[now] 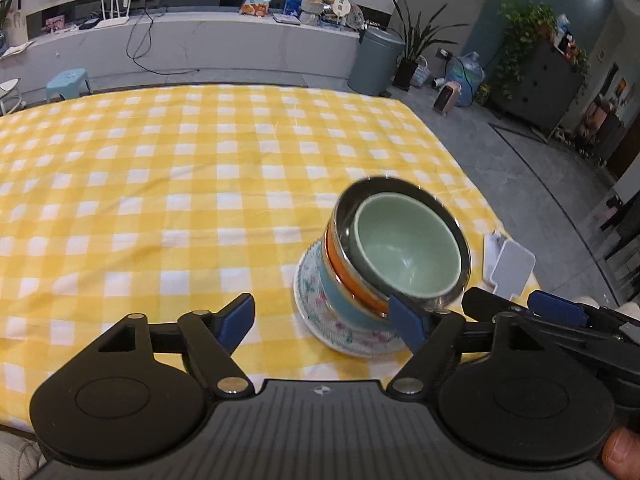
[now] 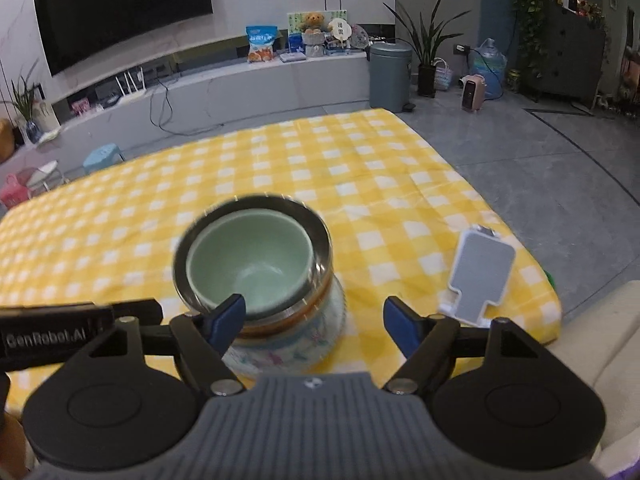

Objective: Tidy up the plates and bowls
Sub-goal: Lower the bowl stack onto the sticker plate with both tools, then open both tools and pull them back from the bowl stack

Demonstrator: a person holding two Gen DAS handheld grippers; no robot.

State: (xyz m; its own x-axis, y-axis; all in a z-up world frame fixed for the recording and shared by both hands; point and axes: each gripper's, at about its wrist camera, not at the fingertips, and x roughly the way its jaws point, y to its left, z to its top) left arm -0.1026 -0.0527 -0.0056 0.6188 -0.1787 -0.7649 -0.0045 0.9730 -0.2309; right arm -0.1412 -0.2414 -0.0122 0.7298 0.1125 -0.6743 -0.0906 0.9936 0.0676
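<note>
Looking done: green bowl (image 2: 250,264) nested in steel bowl (image 2: 320,248), on an orange-banded bowl (image 1: 340,272) and floral plate (image 1: 316,312), right side of my checked tablecloth (image 1: 160,184). Left gripper (image 1: 324,316) and right gripper (image 2: 314,322) gape wide, holding nothing. Nothing loose left.

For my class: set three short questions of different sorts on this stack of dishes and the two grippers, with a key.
1. True or false: the green bowl sits inside the steel bowl.
2. What lies at the bottom of the stack?
A. the floral plate
B. a wooden tray
C. a pan lid
3. Fill in: the left gripper and right gripper both have their jaws ____, holding nothing.

Key: 1 true; 2 A; 3 open.
</note>
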